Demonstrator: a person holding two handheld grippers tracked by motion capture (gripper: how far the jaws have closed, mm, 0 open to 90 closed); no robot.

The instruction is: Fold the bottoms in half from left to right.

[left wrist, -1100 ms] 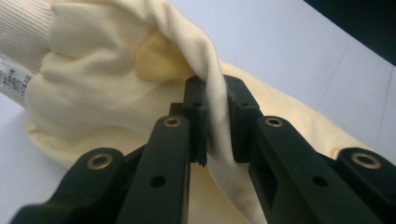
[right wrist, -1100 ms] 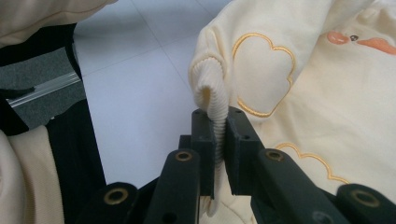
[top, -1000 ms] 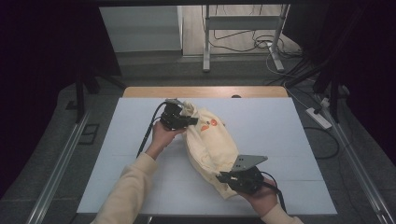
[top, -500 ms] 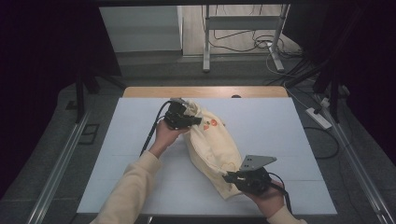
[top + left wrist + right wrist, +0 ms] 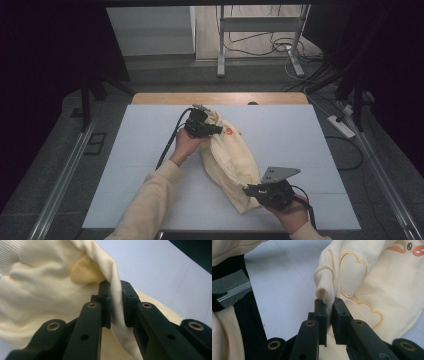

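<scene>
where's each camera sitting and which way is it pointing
high view: above the person's side, looking forward and down on the white table; both forearms and grippers show.
left gripper view: along the left gripper, jaws pinching cream fabric.
right gripper view: along the right gripper, clamping a ribbed cuff.
All share the cream sweatshirt.

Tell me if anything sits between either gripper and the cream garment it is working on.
Nothing visible does. The left gripper is already clamped on a fold of the cream garment, and the right gripper is clamped on its ribbed cuff. The white table around the garment holds no other objects.
</scene>
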